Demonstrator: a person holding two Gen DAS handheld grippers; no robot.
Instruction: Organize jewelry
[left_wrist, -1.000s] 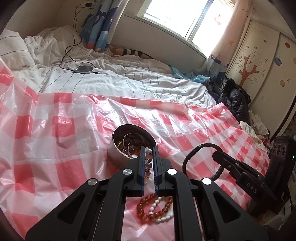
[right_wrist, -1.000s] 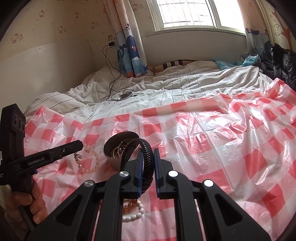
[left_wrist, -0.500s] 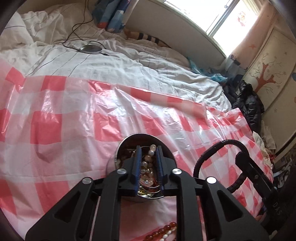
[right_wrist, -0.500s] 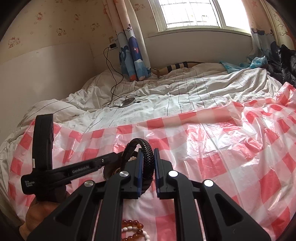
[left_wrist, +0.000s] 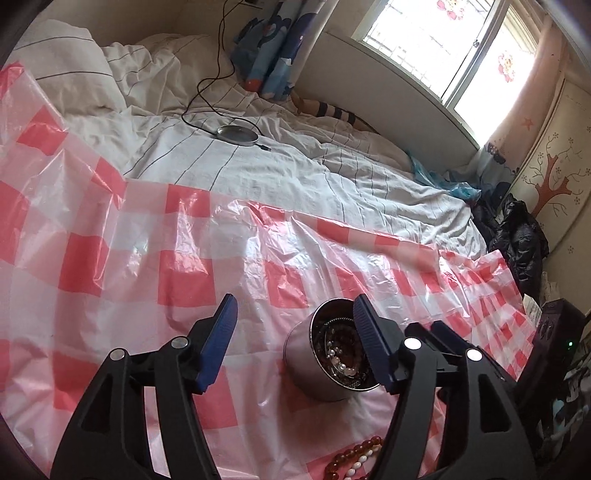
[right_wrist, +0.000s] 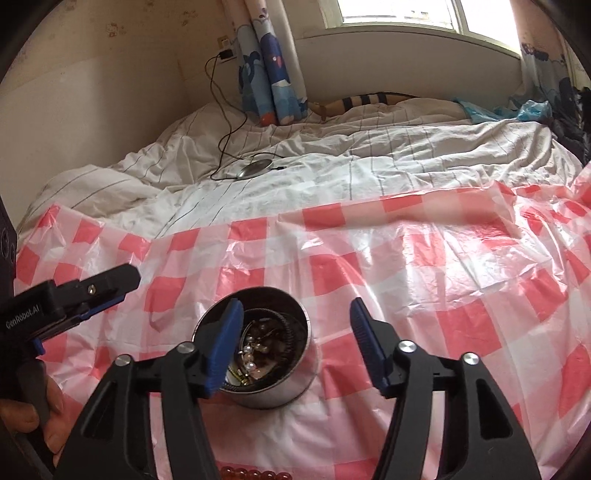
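Red-checked plastic sheet (left_wrist: 155, 258) over a bed by a window (left_wrist: 436, 48); both grippers (left_wrist: 293, 323) (right_wrist: 295, 325) spread, just opened, empty – metal tin (right_wrist: 291, 391) of beads near. Only the right view shows a hand (right_wrist: 44, 417).

Text: "GenRobot.AI", in white letters
Carrier: black body of the left gripper (right_wrist: 74, 295)
Place: right wrist view, at 9 o'clock
Other readable text: none

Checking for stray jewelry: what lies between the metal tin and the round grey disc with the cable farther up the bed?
Nothing: bare checkered plastic sheet, then striped bedding, between the metal tin and the disc; both wrist views show it.
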